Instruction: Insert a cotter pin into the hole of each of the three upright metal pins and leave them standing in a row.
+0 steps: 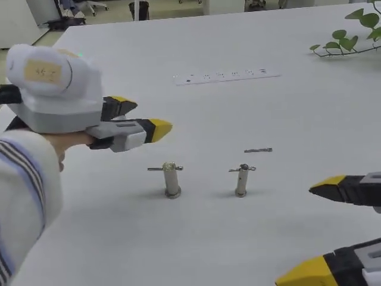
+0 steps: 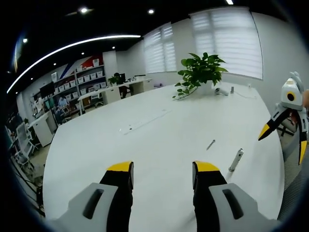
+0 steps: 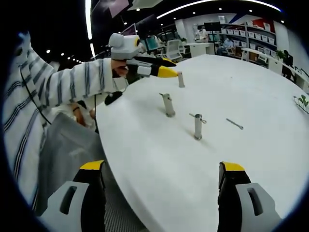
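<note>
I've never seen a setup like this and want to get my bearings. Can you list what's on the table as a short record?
Surface: white table
Upright metal pins: three, in a row
Fitted pins: two, a cotter pin through each
Third pin: too small to tell if fitted
Loose cotter pin: flat on the table
Left gripper: open, empty
Right gripper: open, empty

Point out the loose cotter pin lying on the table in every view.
Head view: cotter pin right of centre, just beyond the right-hand upright pin.
Left gripper view: cotter pin right of centre, below the middle.
Right gripper view: cotter pin right of centre.
Shared landmark: plant.
</note>
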`<act>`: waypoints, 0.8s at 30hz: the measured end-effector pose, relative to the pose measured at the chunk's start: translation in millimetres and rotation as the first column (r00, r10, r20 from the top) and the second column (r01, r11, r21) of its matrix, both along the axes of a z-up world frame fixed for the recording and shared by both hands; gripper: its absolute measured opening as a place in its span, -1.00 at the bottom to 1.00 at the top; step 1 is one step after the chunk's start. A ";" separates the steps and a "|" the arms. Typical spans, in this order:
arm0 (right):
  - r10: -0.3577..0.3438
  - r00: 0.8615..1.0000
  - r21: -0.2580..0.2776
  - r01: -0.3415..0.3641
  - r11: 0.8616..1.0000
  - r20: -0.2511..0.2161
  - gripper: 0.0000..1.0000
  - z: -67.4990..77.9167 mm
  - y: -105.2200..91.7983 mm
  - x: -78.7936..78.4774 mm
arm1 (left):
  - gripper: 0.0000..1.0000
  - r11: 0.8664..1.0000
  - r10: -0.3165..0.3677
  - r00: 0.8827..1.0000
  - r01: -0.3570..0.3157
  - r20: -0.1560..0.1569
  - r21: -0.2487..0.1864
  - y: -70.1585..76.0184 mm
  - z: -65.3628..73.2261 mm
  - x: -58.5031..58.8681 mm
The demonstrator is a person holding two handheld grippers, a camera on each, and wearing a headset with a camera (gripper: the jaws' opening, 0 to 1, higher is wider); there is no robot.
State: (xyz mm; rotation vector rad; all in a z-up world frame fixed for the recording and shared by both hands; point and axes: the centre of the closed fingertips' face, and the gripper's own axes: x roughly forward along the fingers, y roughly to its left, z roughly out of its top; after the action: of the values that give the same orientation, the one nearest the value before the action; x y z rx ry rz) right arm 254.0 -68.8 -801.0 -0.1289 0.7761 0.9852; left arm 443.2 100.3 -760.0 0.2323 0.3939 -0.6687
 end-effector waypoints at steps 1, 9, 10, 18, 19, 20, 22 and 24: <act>0.001 1.000 -0.007 -0.001 1.000 -0.002 0.97 -1.4 -0.7 -0.8 | -0.01 1.000 0.011 1.000 -0.011 -0.003 0.000 3.1 -1.7 2.6; -0.014 1.000 -0.023 0.013 1.000 -0.027 0.98 -8.2 -5.5 -3.7 | 0.10 0.989 0.138 0.990 -0.136 -0.036 0.058 35.0 -23.3 25.6; -0.015 0.999 -0.024 0.015 1.000 -0.028 0.98 -8.4 -6.0 -3.9 | 0.13 0.987 0.153 0.987 -0.151 -0.048 0.057 37.5 -26.6 27.1; -0.020 0.999 -0.028 0.019 0.999 -0.032 0.96 -6.1 -7.8 -4.6 | 0.13 0.974 0.217 0.972 -0.210 -0.092 0.081 51.9 -50.1 41.0; -0.020 0.999 -0.031 0.019 0.999 -0.032 0.96 -6.1 -8.2 -4.9 | 0.12 0.973 0.223 0.970 -0.215 -0.097 0.083 53.1 -52.7 42.5; -0.020 0.999 -0.033 0.019 0.999 -0.032 0.96 -6.1 -8.7 -5.1 | 0.11 0.971 0.234 0.967 -0.227 -0.104 0.081 55.3 -56.7 45.5; -0.024 0.999 -0.032 0.023 0.999 -0.034 0.96 -5.6 -9.6 -5.4 | 0.07 0.967 0.251 0.961 -0.243 -0.120 0.075 57.6 -62.6 48.6; -0.028 0.999 -0.031 0.027 0.999 -0.035 0.96 -5.2 -10.6 -5.7 | 0.01 0.961 0.276 0.950 -0.271 -0.145 0.057 59.4 -68.1 51.0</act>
State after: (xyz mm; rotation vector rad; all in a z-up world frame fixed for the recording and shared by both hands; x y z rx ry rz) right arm 248.3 -79.4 -806.2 -0.1270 0.8231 0.9525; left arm 494.2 159.6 -828.1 0.1575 0.5732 -0.4066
